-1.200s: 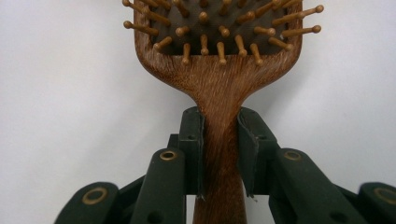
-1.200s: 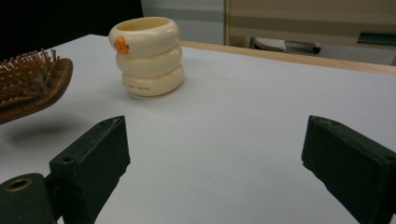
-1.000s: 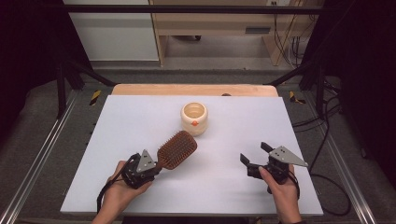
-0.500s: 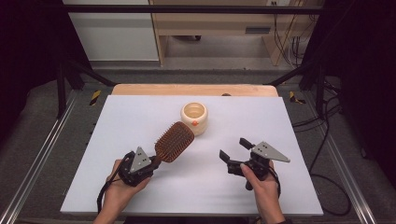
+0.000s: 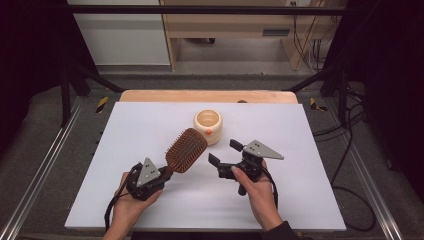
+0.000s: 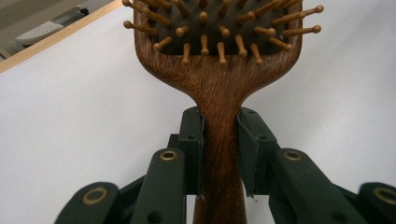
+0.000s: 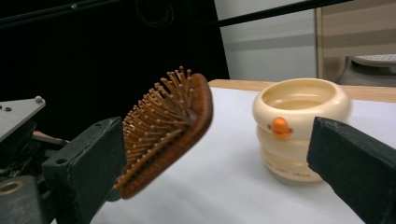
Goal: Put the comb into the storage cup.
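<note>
Hairbrush [image 5: 186, 150] clamped by handle in your L gripper [image 5: 161, 176], head raised toward 1 o'clock; R gripper [image 5: 224, 152] wide, empty, facing it, likely for handover; cup [image 5: 208, 125] behind.

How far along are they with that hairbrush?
Done: the hairbrush is picked up, its handle clamped in the left tool and its head raised off the white table. In hand: the right tool is open beside the brush head, touching nothing. What's left is unclear; perhaps a handover, or something with the cream cup behind.
</note>
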`<state>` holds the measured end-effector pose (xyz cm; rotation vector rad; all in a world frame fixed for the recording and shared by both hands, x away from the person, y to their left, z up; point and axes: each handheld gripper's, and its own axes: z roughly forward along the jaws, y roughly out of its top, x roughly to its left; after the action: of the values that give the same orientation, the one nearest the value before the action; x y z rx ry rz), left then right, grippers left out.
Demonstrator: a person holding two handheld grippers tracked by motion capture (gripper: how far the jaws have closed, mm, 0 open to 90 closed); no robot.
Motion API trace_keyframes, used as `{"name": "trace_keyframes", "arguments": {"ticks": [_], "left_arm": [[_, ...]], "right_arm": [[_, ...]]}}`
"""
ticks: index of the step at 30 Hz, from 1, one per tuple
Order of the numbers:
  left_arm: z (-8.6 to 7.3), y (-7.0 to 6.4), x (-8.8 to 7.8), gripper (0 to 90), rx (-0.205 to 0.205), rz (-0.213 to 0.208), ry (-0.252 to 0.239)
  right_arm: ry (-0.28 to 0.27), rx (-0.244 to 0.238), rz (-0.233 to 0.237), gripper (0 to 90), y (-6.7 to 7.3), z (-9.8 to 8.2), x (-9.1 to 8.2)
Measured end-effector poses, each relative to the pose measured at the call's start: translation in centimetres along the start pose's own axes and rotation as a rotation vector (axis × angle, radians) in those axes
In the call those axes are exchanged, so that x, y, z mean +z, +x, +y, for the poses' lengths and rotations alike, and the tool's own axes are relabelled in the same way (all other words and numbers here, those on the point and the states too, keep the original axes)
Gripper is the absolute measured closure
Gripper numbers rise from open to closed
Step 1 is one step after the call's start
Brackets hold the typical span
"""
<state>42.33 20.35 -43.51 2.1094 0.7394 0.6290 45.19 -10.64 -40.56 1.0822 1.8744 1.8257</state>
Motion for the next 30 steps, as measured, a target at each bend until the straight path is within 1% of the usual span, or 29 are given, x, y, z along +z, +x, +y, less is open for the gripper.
{"name": "trace_keyframes", "arguments": {"ticks": [3, 4, 6, 7, 9, 11, 16, 17, 25, 30], "left_arm": [[-0.1, 0.0, -0.1, 72.8, -0.007, 0.003, -0.017], [-0.1, 0.0, -0.1, 72.7, -0.007, 0.003, -0.017], [-0.2, -0.1, -0.2, 72.7, -0.005, 0.008, -0.025], [-0.2, -0.2, -0.2, 72.7, -0.004, 0.007, -0.032], [-0.2, -0.4, -0.3, 72.7, 0.016, 0.021, -0.052], [0.0, -0.5, -0.5, 72.7, 0.019, 0.021, -0.072], [0.0, -0.8, -0.5, 72.7, 0.016, 0.022, -0.085], [-0.1, -0.8, -0.4, 72.7, 0.019, 0.021, -0.088], [-0.1, -1.2, -0.5, 72.7, 0.012, 0.011, -0.121], [0.0, -1.5, -0.4, 72.7, 0.012, 0.005, -0.13]], "right_arm": [[-0.003, 0.015, 0.025, 5.2, 0.6, -0.1, 1.0], [-0.003, 0.015, 0.025, 5.2, 0.6, -0.1, 1.0], [0.001, 0.022, 0.041, 5.1, 0.9, -0.6, 1.4], [0.008, 0.025, 0.047, 5.1, 1.0, -0.7, 1.4], [0.005, 0.035, 0.055, 5.1, 1.1, -1.0, 1.3], [0.007, 0.036, 0.06, 4.9, 1.2, -1.2, 1.3], [0.001, 0.049, 0.068, 4.9, 1.3, -1.2, 1.3], [-0.002, 0.057, 0.077, 4.9, 1.4, -1.2, 1.4], [0.002, 0.063, 0.094, 4.9, 1.9, -1.5, 1.6], [-0.002, 0.074, 0.098, 5.0, 1.9, -1.5, 1.6]]}}
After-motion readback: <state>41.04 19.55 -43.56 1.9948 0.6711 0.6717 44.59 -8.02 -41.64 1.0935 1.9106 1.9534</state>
